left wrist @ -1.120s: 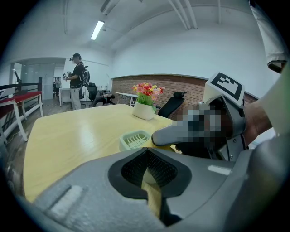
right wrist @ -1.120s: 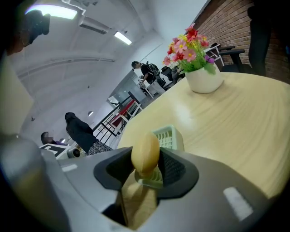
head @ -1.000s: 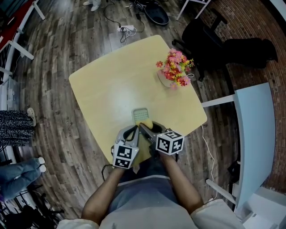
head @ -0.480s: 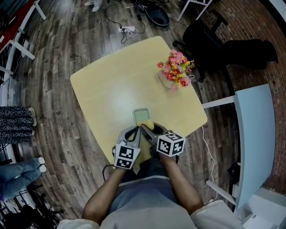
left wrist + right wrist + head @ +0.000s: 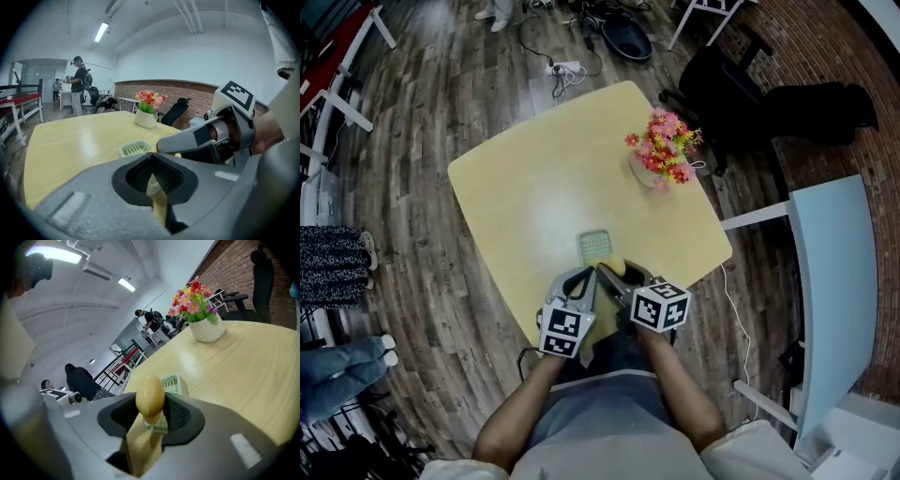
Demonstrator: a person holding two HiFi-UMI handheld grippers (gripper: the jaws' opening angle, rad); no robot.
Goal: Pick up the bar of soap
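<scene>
Soap: bar of soap (image 5: pixel 150 397) clamped in right gripper (image 5: pixel 152 418), just above soap dish (image 5: pixel 173 382).
Left gripper (image 5: pixel 152 172): clenched, empty.
Progress: grasp done; lift clear probably remains.

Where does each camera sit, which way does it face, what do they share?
Head view: on the person's head, looking steeply down at the table; forearms, left gripper, right gripper show.
Left gripper view: on that gripper, looking along its closed jaws; the right gripper shows at right.
Right gripper view: on that gripper, looking along jaws clamping the bar of soap.
Shared: all see soap dish and flower pot.
</scene>
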